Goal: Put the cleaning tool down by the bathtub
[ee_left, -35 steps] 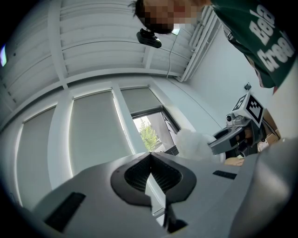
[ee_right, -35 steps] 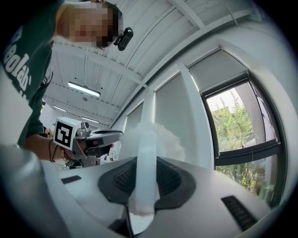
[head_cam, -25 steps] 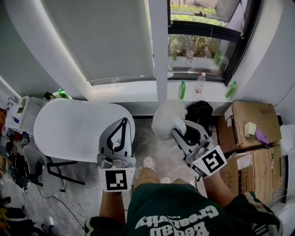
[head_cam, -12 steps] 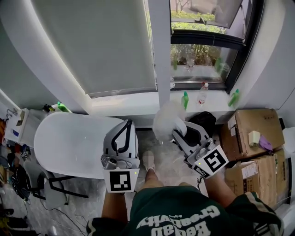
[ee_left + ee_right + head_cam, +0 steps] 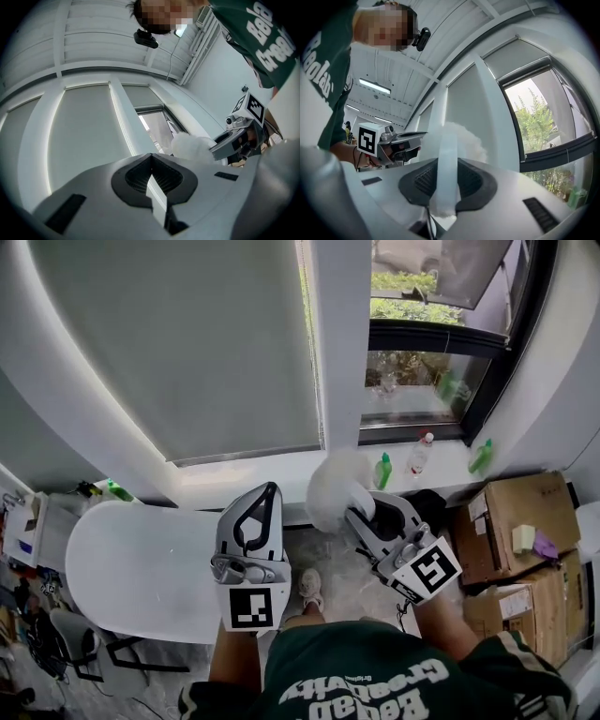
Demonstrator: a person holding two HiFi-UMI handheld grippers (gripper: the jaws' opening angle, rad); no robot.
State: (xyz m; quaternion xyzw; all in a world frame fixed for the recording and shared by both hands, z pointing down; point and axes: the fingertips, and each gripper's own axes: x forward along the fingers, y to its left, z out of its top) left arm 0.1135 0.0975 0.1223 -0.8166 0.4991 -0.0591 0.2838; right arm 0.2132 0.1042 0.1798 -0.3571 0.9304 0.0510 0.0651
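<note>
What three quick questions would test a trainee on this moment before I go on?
1. True or false: the left gripper holds nothing.
2. The right gripper grips the white duster by: A its handle, B its fluffy head, C a cord?
3. Fill in: in the head view, the bathtub is on the ___ side.
Key: 1 true; 2 A; 3 left.

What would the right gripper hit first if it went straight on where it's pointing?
Probably the white pillar beside the window, and the fluffy duster clamped in the right gripper would touch it first. Depth is hard to judge.
</note>
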